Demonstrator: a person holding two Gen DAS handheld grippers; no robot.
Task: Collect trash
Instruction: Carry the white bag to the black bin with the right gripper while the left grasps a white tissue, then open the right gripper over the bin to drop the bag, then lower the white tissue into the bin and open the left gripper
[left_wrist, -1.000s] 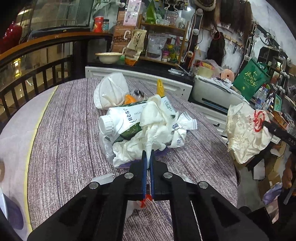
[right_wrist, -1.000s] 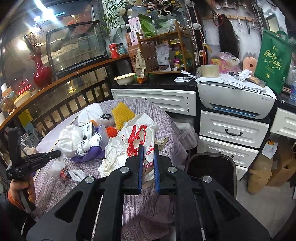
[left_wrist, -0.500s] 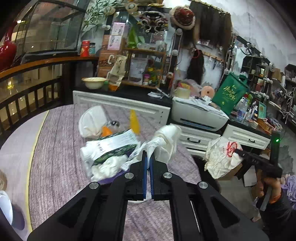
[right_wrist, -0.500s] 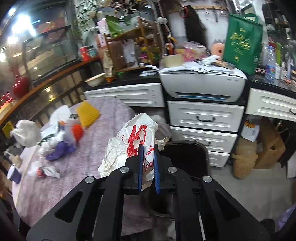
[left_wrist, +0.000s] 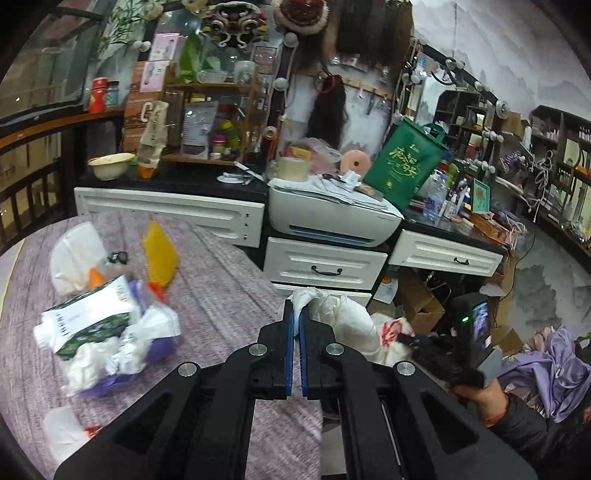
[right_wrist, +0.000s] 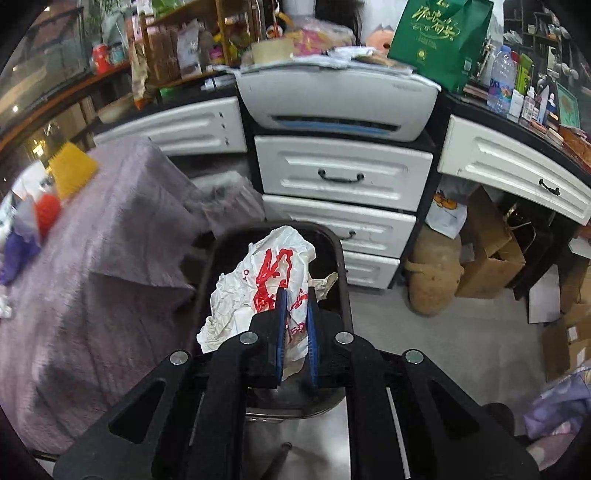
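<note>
The right claw (right_wrist: 295, 328) is clamped on the bag (right_wrist: 266, 280), holding it over the bin (right_wrist: 341, 266) to drop, while the left claw (left_wrist: 294, 343), pinching white paper (left_wrist: 332, 314), carries it off the surface (left_wrist: 229, 291) (more trash (left_wrist: 107, 332) at nine o'clock).

Dim indoor light, heavy fisheye bending, motion blur at left edges.

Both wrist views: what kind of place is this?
Probably a small shop's back or work area, not a home kitchen. Clues: a printer stacked with papers on white drawers, crowded goods shelves, and cardboard boxes on the floor.
</note>
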